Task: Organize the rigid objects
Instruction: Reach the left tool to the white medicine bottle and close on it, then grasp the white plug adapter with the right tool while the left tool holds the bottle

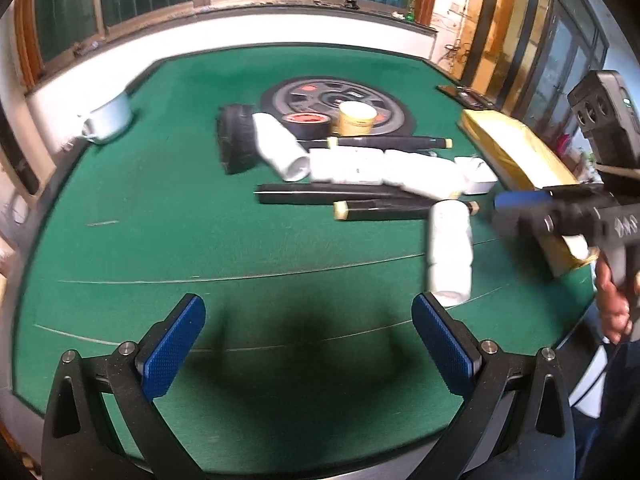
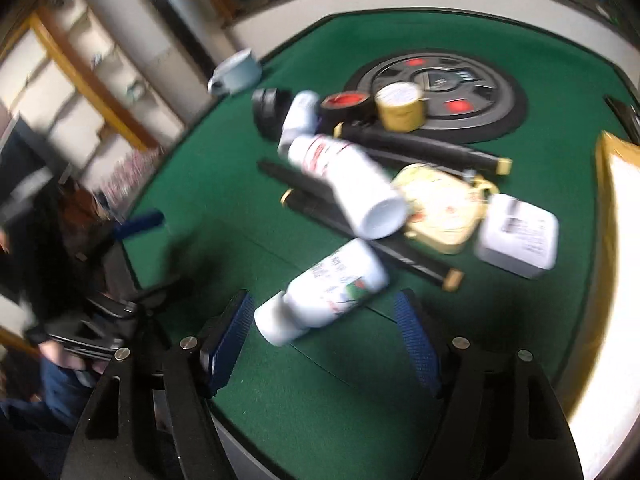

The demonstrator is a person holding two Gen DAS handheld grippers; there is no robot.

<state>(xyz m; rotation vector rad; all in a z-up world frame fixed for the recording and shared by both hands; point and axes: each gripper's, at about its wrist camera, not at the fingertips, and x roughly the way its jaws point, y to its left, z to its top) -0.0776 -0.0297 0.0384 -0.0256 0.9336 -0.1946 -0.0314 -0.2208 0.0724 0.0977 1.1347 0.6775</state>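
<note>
The green felt table (image 1: 132, 216) fills both views, with a black round dial (image 1: 336, 98) set into its middle. At 3 o'clock from the dial in the left wrist view, a long gold box (image 1: 516, 160) lies along the table's right edge. At 9 o'clock from the dial, near the far left edge, sits a white cup (image 1: 110, 118). The clutter lies at 6 o'clock from the dial: a black wheel-like part (image 1: 236, 138) touching a white bottle (image 1: 280, 148), a roll of black tape (image 1: 308, 124) beside a yellow roll (image 1: 356, 118), 3 or so black marker pens (image 1: 384, 143), and a second white bottle (image 2: 344, 176) lying across them. At 3 o'clock from that bottle in the right wrist view are a flat gold tin (image 2: 444, 208) and, touching it, a small white case (image 2: 520, 236). A third white bottle (image 2: 324, 292) lies on its side on the felt, apart from the pile at 6 o'clock. The right gripper (image 2: 324, 344) hangs just short of this bottle, its blue pads (image 2: 230, 340) spread wide on either side of the cap end, not touching it as far as the blur allows. The left gripper (image 1: 308, 352) hangs over bare felt at 6 o'clock of the table, jaws wide apart and holding nothing.
</note>
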